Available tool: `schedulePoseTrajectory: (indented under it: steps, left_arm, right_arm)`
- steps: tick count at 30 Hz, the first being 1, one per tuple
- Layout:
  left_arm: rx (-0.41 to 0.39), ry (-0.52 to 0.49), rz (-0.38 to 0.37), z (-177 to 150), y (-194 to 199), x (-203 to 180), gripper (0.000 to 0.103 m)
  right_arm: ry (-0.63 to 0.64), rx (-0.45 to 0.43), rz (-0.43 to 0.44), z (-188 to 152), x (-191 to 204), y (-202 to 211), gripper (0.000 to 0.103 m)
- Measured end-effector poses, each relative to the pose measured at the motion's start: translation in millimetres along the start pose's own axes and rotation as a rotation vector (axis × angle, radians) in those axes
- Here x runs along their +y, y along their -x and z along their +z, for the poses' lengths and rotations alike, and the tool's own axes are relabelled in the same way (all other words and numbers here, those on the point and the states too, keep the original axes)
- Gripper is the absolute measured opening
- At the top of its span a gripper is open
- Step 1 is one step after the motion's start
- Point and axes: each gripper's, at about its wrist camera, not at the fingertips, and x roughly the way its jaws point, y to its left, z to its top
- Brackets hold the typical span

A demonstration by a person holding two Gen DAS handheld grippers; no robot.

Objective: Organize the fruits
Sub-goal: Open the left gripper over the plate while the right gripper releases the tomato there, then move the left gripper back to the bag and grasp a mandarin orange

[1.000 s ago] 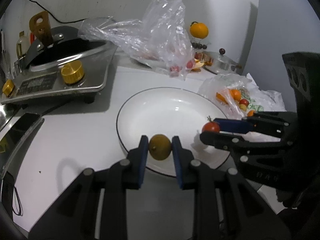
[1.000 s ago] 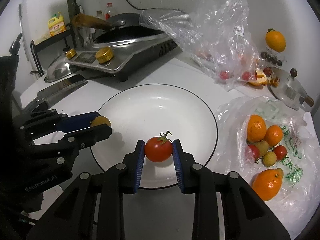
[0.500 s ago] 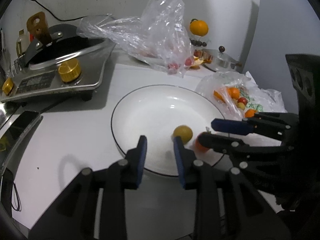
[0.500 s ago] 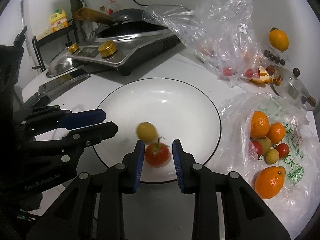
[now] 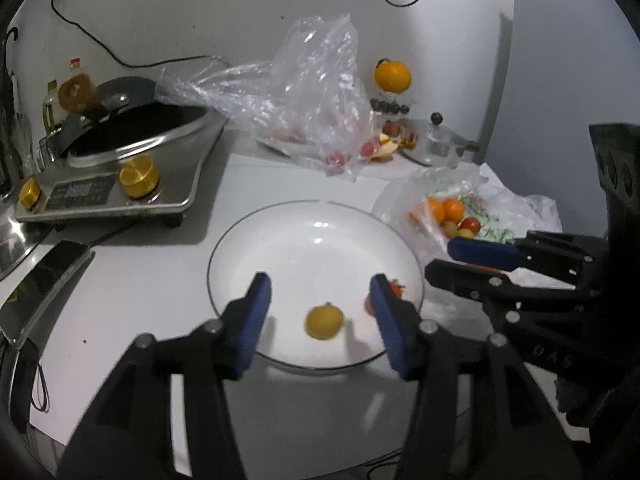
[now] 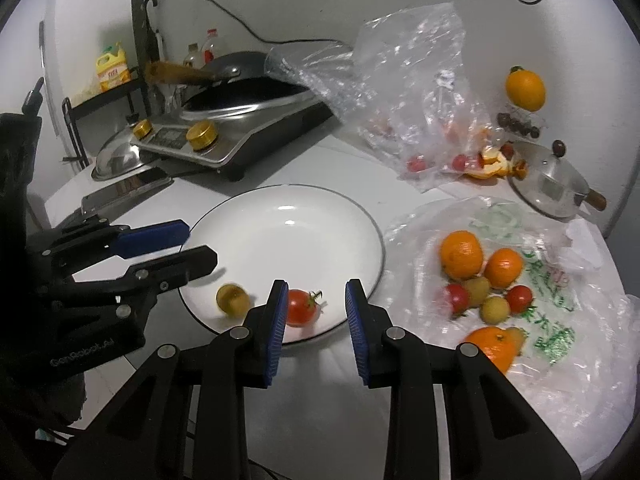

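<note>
A white plate (image 5: 320, 240) (image 6: 288, 240) sits mid-table. A small yellow fruit (image 5: 324, 321) (image 6: 232, 299) and a red tomato (image 6: 301, 307) (image 5: 397, 289) lie loose near the plate's front rim. My left gripper (image 5: 320, 316) is open and empty, its jaws wide apart either side of the yellow fruit and above it. My right gripper (image 6: 317, 312) is open and empty, with the tomato by its left finger. A clear bag (image 6: 520, 280) (image 5: 460, 208) holding several oranges, tomatoes and yellow fruits lies right of the plate.
A stove with a pan (image 5: 120, 160) (image 6: 224, 120) stands at the back left. A crumpled plastic bag (image 5: 312, 92) with cherry tomatoes, orange peel, a pot lid (image 6: 552, 188) and an orange (image 6: 525, 86) are at the back right.
Both grippers opened and let go: the yellow fruit and the tomato dropped onto the plate. Both grippers then drew back and opened wider.
</note>
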Motion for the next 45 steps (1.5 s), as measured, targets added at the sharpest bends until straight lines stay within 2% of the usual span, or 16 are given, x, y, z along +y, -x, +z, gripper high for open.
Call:
schedulePoseTrajectory:
  steps: [23, 45]
  left_arm:
    - [0.001, -0.108, -0.009, 18, -5, -82, 0.054]
    - [0.098, -0.211, -0.063, 24, -63, -168, 0.054]
  right_arm:
    - [-0.117, -0.101, -0.063, -25, -77, 59, 0.031]
    - [-0.230, -0.090, -0.091, -63, -163, 58, 0.031]
